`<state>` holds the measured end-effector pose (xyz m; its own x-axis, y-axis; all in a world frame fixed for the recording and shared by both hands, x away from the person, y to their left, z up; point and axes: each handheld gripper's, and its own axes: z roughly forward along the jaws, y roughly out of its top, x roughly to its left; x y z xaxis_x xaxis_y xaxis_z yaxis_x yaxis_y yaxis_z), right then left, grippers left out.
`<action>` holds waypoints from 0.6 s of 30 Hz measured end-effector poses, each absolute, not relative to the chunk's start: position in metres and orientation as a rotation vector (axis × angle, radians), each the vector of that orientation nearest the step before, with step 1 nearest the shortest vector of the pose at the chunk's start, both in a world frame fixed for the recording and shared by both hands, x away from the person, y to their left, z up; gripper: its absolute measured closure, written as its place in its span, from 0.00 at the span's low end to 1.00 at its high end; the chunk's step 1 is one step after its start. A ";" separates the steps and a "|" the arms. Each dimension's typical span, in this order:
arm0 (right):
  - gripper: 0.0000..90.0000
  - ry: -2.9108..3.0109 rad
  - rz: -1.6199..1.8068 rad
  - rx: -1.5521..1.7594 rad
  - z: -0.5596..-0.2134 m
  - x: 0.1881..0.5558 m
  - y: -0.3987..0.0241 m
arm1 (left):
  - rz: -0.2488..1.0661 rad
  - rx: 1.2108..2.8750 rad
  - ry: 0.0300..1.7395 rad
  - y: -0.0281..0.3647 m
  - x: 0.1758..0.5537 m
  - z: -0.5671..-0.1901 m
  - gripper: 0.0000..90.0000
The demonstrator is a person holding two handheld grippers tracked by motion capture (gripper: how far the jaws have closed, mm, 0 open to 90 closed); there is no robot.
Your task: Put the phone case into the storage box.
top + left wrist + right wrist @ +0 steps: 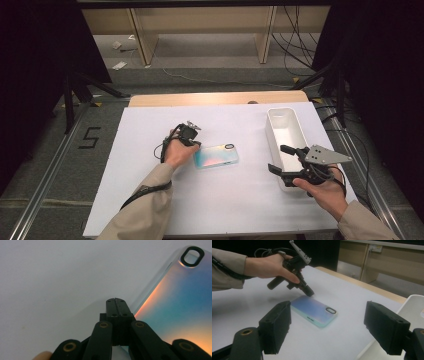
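Phone case (216, 155) just beside left gripper (192, 143)

My left gripper (116, 300) comes up from the bottom middle of the frame, its two black jaws pressed flat together with only a thin seam between them and nothing caught there. Just to the right of the tips lies the phone case (180, 305), slanting up to the upper right corner, its back shading from orange through teal to blue. Its black-rimmed camera cutout (192, 256) sits at the upper right. The white table surface (55, 277) covers the left and top of the frame.
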<state>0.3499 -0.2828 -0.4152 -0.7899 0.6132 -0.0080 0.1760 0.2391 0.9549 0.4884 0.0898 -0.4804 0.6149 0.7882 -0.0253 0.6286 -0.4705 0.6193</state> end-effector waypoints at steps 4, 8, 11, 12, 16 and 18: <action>0.25 2.137 1.568 0.725 -0.415 0.350 -0.283 | 0.345 2.258 1.091 0.092 0.478 -0.480 1.00; 0.25 2.131 1.565 0.727 -0.415 0.350 -0.283 | 0.338 2.270 1.074 0.093 0.467 -0.480 1.00; 0.25 2.128 1.567 0.732 -0.415 0.350 -0.283 | 0.340 2.283 1.051 0.092 0.459 -0.480 1.00; 0.25 2.127 1.565 0.733 -0.415 0.350 -0.283 | 0.340 2.288 1.044 0.092 0.456 -0.480 1.00; 0.25 2.127 1.562 0.729 -0.415 0.350 -0.283 | 0.344 2.304 1.023 0.091 0.449 -0.480 1.00; 0.25 2.128 1.565 0.731 -0.415 0.350 -0.283 | 0.344 2.301 1.022 0.091 0.447 -0.480 1.00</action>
<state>0.3505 -0.2832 -0.4149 -0.7840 0.6206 -0.0107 0.1746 0.2372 0.9556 0.4467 0.0914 -0.4801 0.6717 0.7408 -0.0036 0.5880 -0.5302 0.6109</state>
